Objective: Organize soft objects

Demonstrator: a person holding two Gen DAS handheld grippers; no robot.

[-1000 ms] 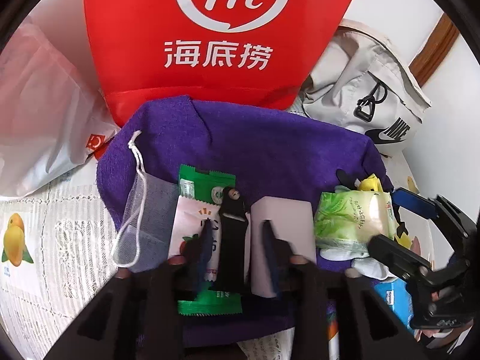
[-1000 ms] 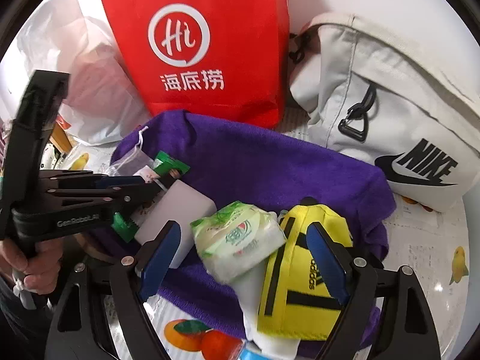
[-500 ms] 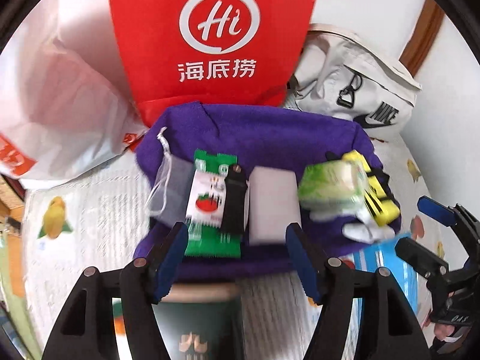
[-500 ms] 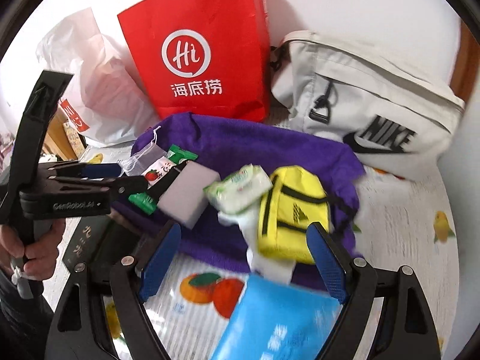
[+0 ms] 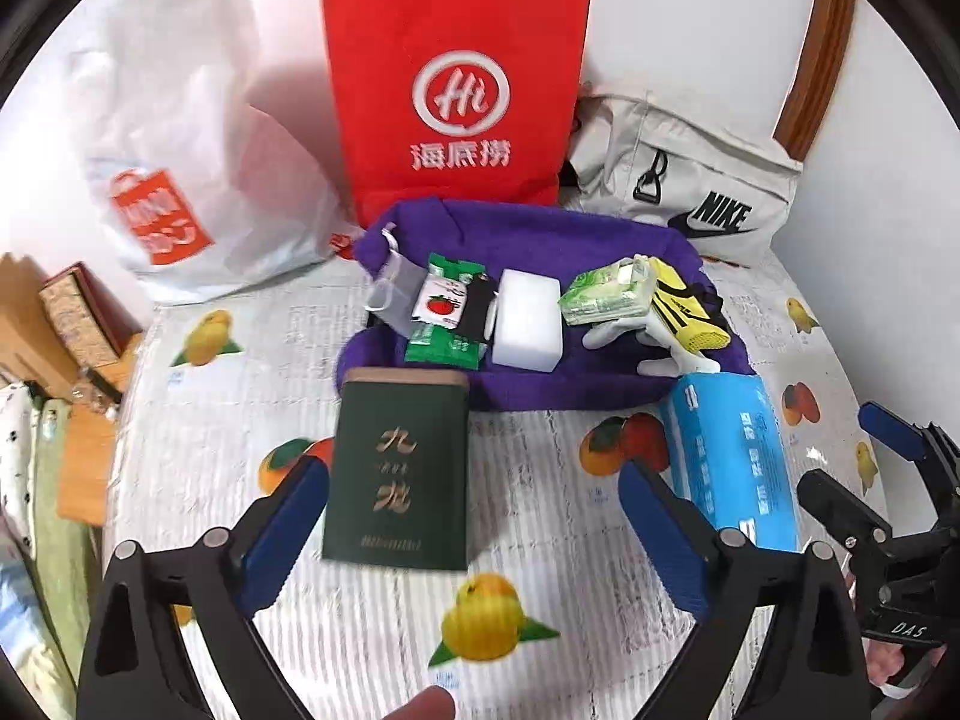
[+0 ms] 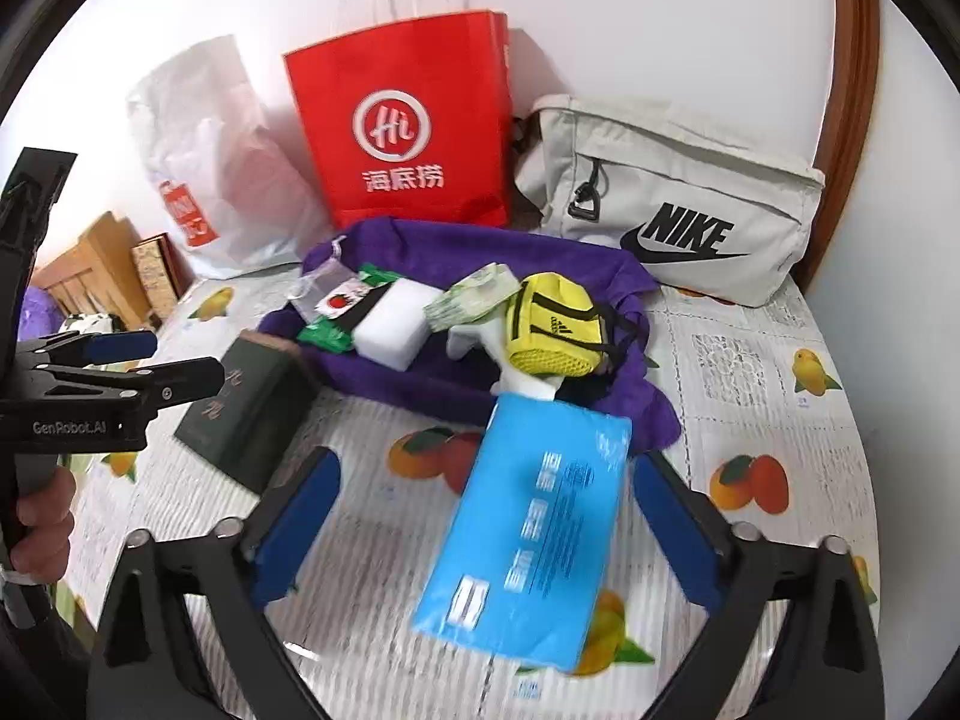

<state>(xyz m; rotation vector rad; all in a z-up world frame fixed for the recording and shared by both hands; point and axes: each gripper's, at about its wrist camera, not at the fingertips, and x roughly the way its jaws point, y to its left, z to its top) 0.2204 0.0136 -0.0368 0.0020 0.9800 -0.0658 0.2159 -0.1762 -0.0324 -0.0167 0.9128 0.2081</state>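
Note:
A purple towel (image 5: 540, 375) (image 6: 420, 384) on the fruit-print table carries a mesh pouch (image 5: 390, 291), a green snack packet (image 5: 444, 324), a white foam block (image 5: 528, 321) (image 6: 393, 324), a green tissue pack (image 5: 606, 300) (image 6: 474, 297) and a yellow pouch (image 5: 684, 309) (image 6: 555, 324). In front of it lie a dark green box (image 5: 399, 468) (image 6: 252, 408) and a blue tissue pack (image 5: 732, 456) (image 6: 528, 528). My left gripper (image 5: 474, 492) (image 6: 180, 357) hangs above the box, jaws opening, touching nothing. My right gripper (image 6: 486, 474) (image 5: 840, 450) hangs over the blue pack, jaws opening, pads off it.
Against the white wall stand a red paper bag (image 5: 456, 96) (image 6: 402, 126), a white plastic bag (image 5: 180, 138) and a beige Nike bag (image 5: 690, 180) (image 6: 672, 198). Wooden furniture and boxes (image 5: 66, 324) sit past the table's left edge. A fingertip (image 5: 429, 705) shows at the bottom.
Both grippers have drawn back and up from the towel, and the left jaws have spread wide. The dark green box and the blue tissue pack have come into view.

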